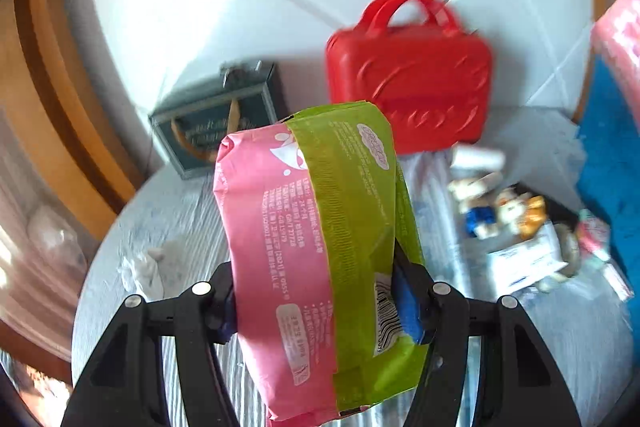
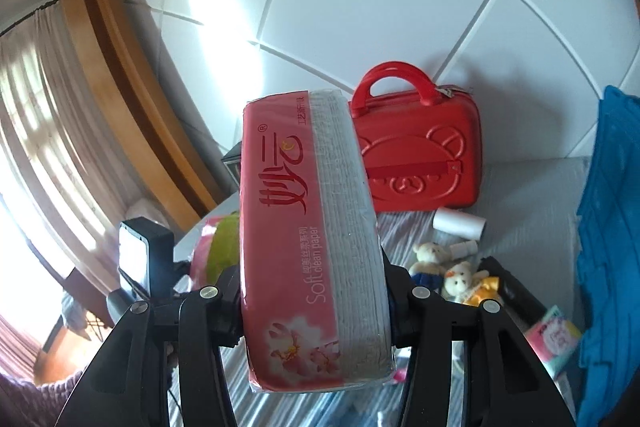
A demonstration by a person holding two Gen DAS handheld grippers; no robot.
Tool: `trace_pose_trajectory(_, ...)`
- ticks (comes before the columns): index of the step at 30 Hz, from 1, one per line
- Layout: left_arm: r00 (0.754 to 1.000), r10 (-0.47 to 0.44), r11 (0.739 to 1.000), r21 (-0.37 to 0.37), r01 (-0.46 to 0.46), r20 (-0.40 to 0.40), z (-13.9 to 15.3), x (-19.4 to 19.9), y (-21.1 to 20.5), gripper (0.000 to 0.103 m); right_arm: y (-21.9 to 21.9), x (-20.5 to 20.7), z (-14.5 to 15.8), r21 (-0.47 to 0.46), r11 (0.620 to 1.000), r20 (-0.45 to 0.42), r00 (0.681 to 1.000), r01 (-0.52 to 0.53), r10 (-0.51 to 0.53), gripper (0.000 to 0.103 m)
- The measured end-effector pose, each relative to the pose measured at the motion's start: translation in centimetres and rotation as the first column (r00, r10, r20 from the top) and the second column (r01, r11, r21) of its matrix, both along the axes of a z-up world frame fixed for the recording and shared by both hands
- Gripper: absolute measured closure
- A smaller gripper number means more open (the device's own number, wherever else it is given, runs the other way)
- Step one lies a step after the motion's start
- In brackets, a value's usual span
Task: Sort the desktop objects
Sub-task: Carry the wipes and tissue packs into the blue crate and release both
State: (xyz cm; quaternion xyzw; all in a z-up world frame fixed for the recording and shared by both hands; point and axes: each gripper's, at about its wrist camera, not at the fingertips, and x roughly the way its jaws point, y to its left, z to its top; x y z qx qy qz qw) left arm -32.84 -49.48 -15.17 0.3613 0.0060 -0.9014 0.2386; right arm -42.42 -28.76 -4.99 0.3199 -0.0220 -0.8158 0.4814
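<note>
My left gripper (image 1: 320, 311) is shut on a pink and green soft pack (image 1: 320, 251) and holds it upright above the table. The same pack shows at the left of the right wrist view (image 2: 216, 247), beside the left gripper's body. My right gripper (image 2: 316, 311) is shut on a red tissue pack (image 2: 308, 227) marked "Soft clean paper", held upright above the table. A red hard case with handles (image 1: 408, 75) stands against the tiled wall; it also shows in the right wrist view (image 2: 420, 155).
A dark framed box (image 1: 216, 123) stands left of the red case. Two small teddy bears (image 2: 448, 271), a white roll (image 2: 460, 223), a black tray and small packs (image 2: 552, 339) lie at the right. A blue cloth (image 2: 612, 227) hangs at far right. A wooden frame (image 2: 120, 67) and a curtain are on the left.
</note>
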Motion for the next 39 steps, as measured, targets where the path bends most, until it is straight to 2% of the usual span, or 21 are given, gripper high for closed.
trace_pose_trajectory(3,0.992,-0.093,0.994,-0.056,0.089,-0.080,4.6,1.6,4.7,0.043,3.8,3.9,2.4,-0.021,0.998,-0.056,0.997,0.057,-0.058,0.053)
trace_pose_trajectory(6,0.968,-0.200,0.976,-0.115,0.183,-0.152,8.8,2.8,9.7,0.043,8.4,7.6,5.3,-0.060,0.987,-0.111,0.982,0.148,-0.154,0.053)
trace_pose_trajectory(9,0.924,-0.313,0.946,-0.161,0.282,-0.221,12.5,3.6,14.8,0.043,12.7,10.5,7.7,-0.101,0.965,-0.162,0.953,0.244,-0.258,0.053)
trace_pose_trajectory(11,0.886,-0.383,0.920,-0.193,0.340,-0.262,14.5,4.0,18.5,0.043,15.8,12.3,9.0,-0.125,0.944,-0.191,0.926,0.307,-0.326,0.053)
trace_pose_trajectory(16,0.796,-0.526,0.849,-0.241,0.470,-0.299,17.8,3.8,27.7,0.043,23.1,14.8,10.7,-0.175,0.882,-0.222,0.855,0.438,-0.469,0.053)
trace_pose_trajectory(20,0.736,-0.593,0.804,-0.291,0.519,-0.326,19.8,3.4,34.6,0.042,28.8,15.0,12.1,-0.197,0.835,-0.246,0.798,0.514,-0.550,0.053)
trace_pose_trajectory(23,0.706,-0.627,0.778,-0.307,0.548,-0.331,20.8,2.3,39.0,0.042,33.1,14.3,12.7,-0.213,0.797,-0.246,0.759,0.565,-0.603,0.053)
trace_pose_trajectory(28,0.681,-0.658,0.752,-0.320,0.576,-0.322,21.6,0.0,45.0,0.041,39.0,12.5,13.1,-0.214,0.758,-0.235,0.720,0.617,-0.653,0.053)
trace_pose_trajectory(32,0.674,-0.679,0.733,-0.317,0.602,-0.290,22.0,-2.9,49.3,0.040,42.8,10.3,13.0,-0.206,0.736,-0.216,0.704,0.645,-0.677,0.052)
trace_pose_trajectory(36,0.682,-0.682,0.731,-0.281,0.622,-0.263,22.5,-7.5,52.1,0.035,45.1,6.6,13.3,-0.196,0.719,-0.204,0.689,0.667,-0.695,0.050)
trace_pose_trajectory(37,0.689,-0.673,0.739,-0.292,0.607,-0.270,23.0,-8.5,52.6,0.031,45.5,5.5,13.5,-0.179,0.720,-0.207,0.690,0.670,-0.694,0.048)
trace_pose_trajectory(38,0.694,-0.670,0.741,-0.299,0.602,-0.264,23.6,-9.6,53.4,0.013,45.5,3.7,13.6,-0.143,0.723,-0.216,0.692,0.675,-0.689,0.044)
trace_pose_trajectory(39,0.697,-0.670,0.740,-0.296,0.603,-0.255,23.6,-10.6,53.8,0.000,45.7,2.1,13.7,-0.110,0.715,-0.227,0.682,0.691,-0.695,0.029)
